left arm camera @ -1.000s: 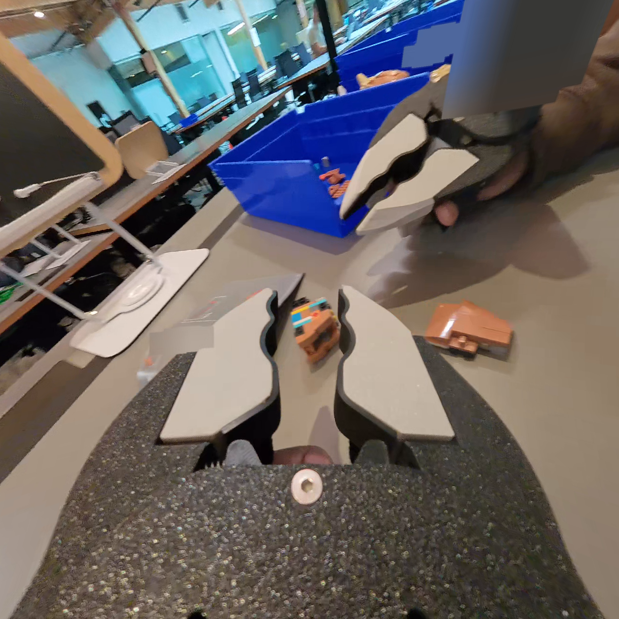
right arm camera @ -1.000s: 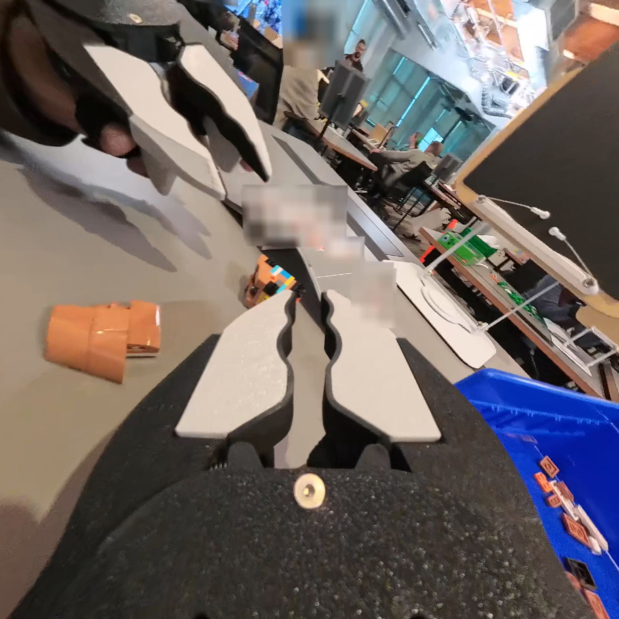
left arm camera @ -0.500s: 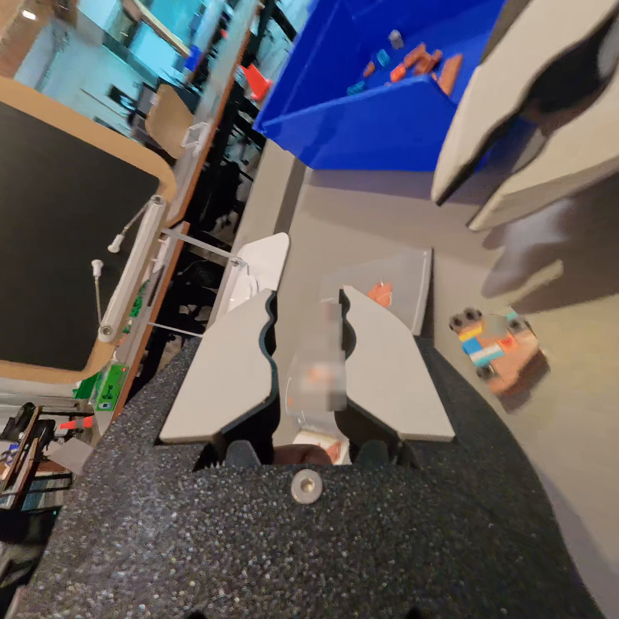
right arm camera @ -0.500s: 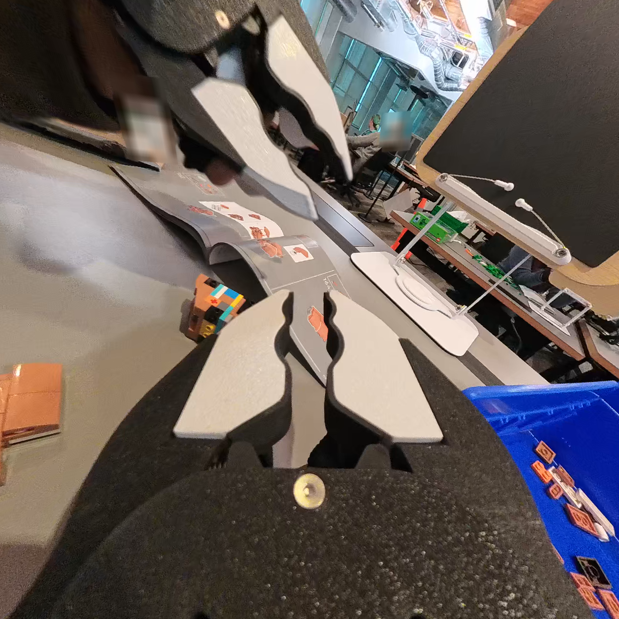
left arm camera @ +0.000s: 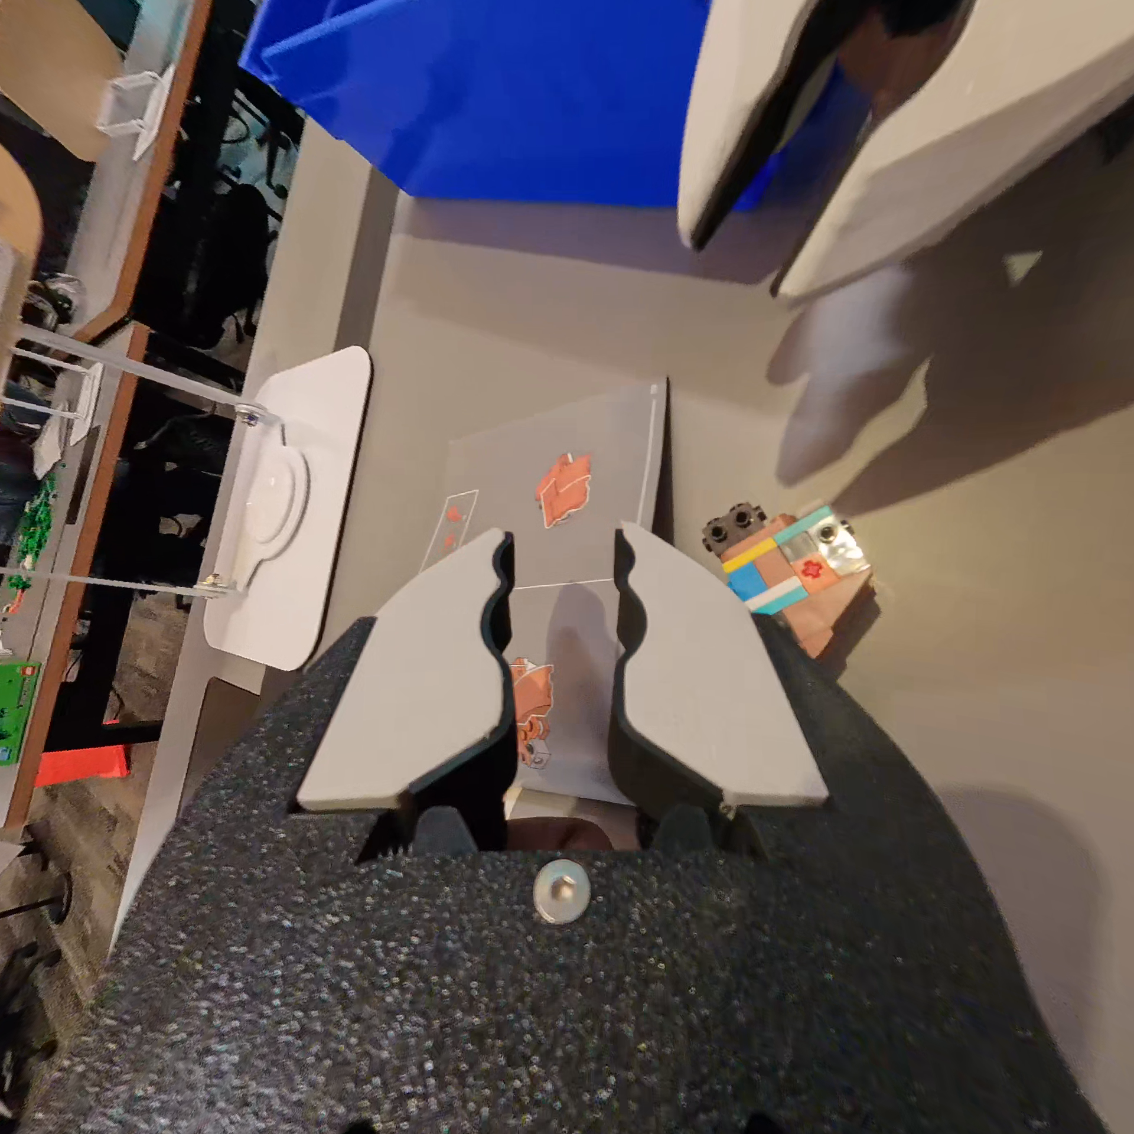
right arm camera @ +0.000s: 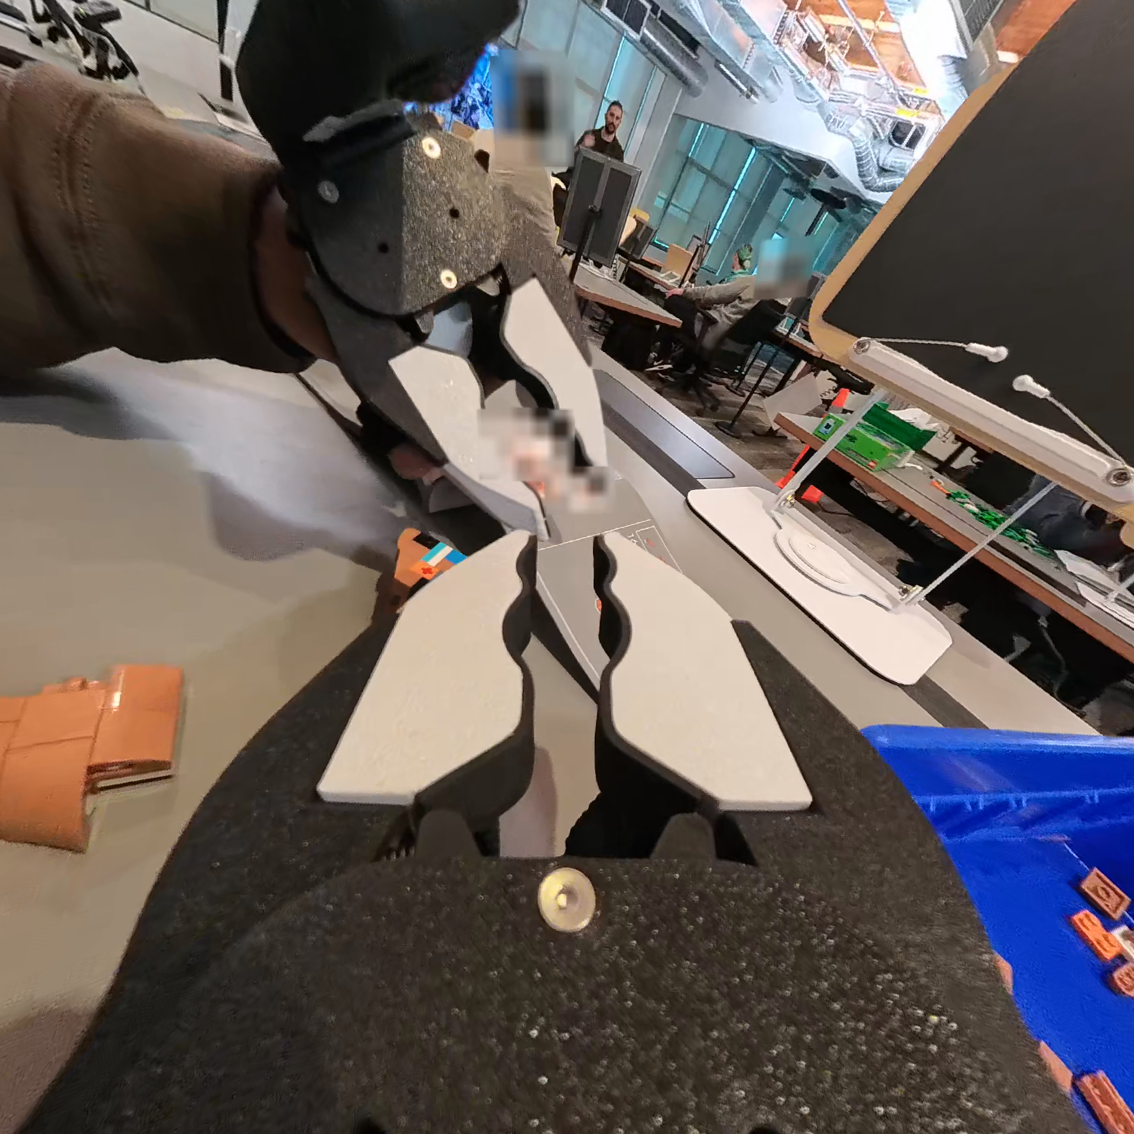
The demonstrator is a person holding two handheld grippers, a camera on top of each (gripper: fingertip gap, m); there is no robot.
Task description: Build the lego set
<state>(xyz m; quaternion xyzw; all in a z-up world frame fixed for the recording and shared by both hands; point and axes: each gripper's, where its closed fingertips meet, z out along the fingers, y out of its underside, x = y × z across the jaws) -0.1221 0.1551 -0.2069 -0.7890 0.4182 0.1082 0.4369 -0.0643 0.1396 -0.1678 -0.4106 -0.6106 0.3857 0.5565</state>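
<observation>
The left gripper [left arm camera: 561, 552] sits at the centre of the left wrist view with its jaws spread and nothing between them, hovering over the grey instruction booklet [left arm camera: 570, 442] lying open on the grey table [left arm camera: 982, 705]. The right gripper [right arm camera: 564, 546] fills the lower centre of the right wrist view, its jaws also apart and empty.

The blue bin [right arm camera: 1012, 810] at the lower right of the right wrist view holds small brown and white lego tiles [right arm camera: 1104, 902] scattered loose on its floor. In the left wrist view the same bin runs along the top edge, its inside not visible.

The multicoloured lego assembly [left arm camera: 798, 577] rests on the table just right of the left gripper, beside the booklet's right edge. A brown lego sub-build [right arm camera: 80, 748] lies at the left edge of the right wrist view, well apart from it.

A white stand base [left arm camera: 288, 509] sits near the table's far edge, left of the booklet. Bare table lies open to the right of the assembly.
</observation>
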